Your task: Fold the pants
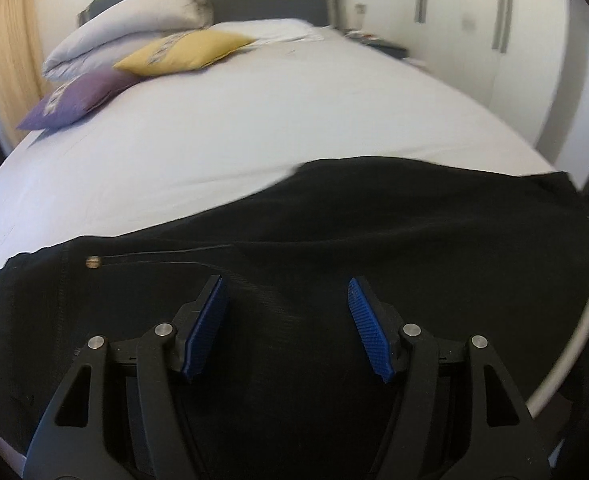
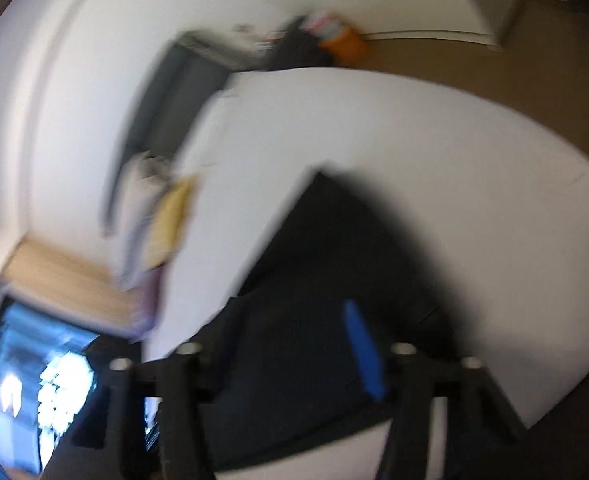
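Pants: black fabric pants [image 1: 334, 232] lie flat on the white-sheeted bed [image 1: 254, 132], spread across its near edge; a small round metal button [image 1: 92, 261] shows near the left end of the cloth.
Pants, right wrist view: the same black cloth [image 2: 314, 280] appears as a dark, blurred shape on the white sheet, one straight edge running up to a corner.
Left gripper: the black two-finger gripper [image 1: 288, 308] hangs over the pants, pointing down at the cloth.
Left jaws: spread apart; the 2 blue ribbed pads [image 1: 206, 332] stand well apart with only the flat cloth seen behind the gap, nothing pinched.
Right gripper: the black gripper [image 2: 278, 344] is heavily blurred, above the dark cloth.
Right jaws: 1 blue pad [image 2: 364, 352] is clear to see, the other is lost in blur; the fingers stand apart and no cloth is gripped.
Pillows: a yellow square cushion [image 1: 186, 52], a purple square cushion [image 1: 74, 98] and a pale folded duvet [image 1: 134, 28] lie at the far left of the bed, well apart from the pants.
Headboard: a grey padded headboard [image 1: 266, 4] stands behind them.
Wardrobe: white doors with long grey handles [image 1: 502, 4] at the right.
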A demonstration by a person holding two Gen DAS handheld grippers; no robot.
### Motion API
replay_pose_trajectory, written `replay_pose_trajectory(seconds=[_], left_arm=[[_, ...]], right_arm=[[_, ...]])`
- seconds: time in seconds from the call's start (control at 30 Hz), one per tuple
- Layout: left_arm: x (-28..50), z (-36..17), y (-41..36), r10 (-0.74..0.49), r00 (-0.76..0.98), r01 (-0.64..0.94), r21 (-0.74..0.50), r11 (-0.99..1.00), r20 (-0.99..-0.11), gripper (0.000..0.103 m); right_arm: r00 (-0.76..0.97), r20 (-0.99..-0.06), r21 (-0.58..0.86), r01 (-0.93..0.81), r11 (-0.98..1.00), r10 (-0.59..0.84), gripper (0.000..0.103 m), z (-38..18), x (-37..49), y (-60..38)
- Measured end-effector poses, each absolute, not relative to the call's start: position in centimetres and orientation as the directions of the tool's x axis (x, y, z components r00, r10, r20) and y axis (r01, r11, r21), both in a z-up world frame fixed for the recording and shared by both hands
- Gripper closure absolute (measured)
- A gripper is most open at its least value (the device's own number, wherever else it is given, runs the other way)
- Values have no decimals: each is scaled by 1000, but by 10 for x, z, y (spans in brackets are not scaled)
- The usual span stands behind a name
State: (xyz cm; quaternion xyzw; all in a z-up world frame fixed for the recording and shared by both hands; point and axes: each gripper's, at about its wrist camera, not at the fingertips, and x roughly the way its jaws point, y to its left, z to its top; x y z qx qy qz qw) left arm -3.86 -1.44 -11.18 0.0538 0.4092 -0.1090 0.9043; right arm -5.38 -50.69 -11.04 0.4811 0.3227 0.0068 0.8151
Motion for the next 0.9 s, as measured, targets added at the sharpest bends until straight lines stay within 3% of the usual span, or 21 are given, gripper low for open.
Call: replay_pose_trajectory(seconds=[0.1, 0.17, 0.2, 0.23, 0.27, 0.33, 0.43, 0.5, 0.53, 0.57, 0.9], left_arm=[[-53, -115, -44, -178, 632, 301, 27, 953, -755, 41], [-57, -127, -57, -163, 596, 319, 47, 946, -786, 41], [-59, -136, -60, -156, 577, 322, 48, 946, -802, 41], [-63, -140, -61, -162, 586, 318, 41, 947, -794, 41], [-68, -140, -58, -170, 598, 310, 30, 950, -783, 41], [-76, -140, -56, -176, 600, 296, 13, 955, -781, 41], [-89, -141, -60, -163, 616, 300, 38, 953, -770, 41], [-96, -138, -61, -160, 617, 295, 37, 955, -771, 41], [-102, -133, -59, -163, 617, 291, 31, 956, -770, 41], [-106, -129, -57, -171, 620, 292, 22, 956, -766, 41], [-126, -121, -69, -197, 609, 328, 18, 944, -769, 41]], right_arm=[[748, -474, 835, 217, 505, 464, 42, -122, -61, -482], [712, -523, 823, 279, 494, 469, 45, -140, -55, -482], [680, -576, 799, 350, 489, 454, 56, -156, -57, -484], [683, -583, 800, 386, 459, 441, 86, -167, -65, -489], [678, -595, 796, 420, 436, 432, 103, -170, -69, -485], [694, -581, 810, 443, 384, 426, 103, -177, -83, -497], [660, -682, 710, 493, 504, 315, 103, -147, -112, -509], [651, -703, 680, 495, 541, 286, 82, -127, -116, -506], [677, -672, 707, 467, 531, 299, 66, -116, -120, -506], [694, -650, 728, 451, 517, 310, 59, -113, -125, -512], [691, -588, 809, 494, 317, 421, 59, -136, -119, -509]])
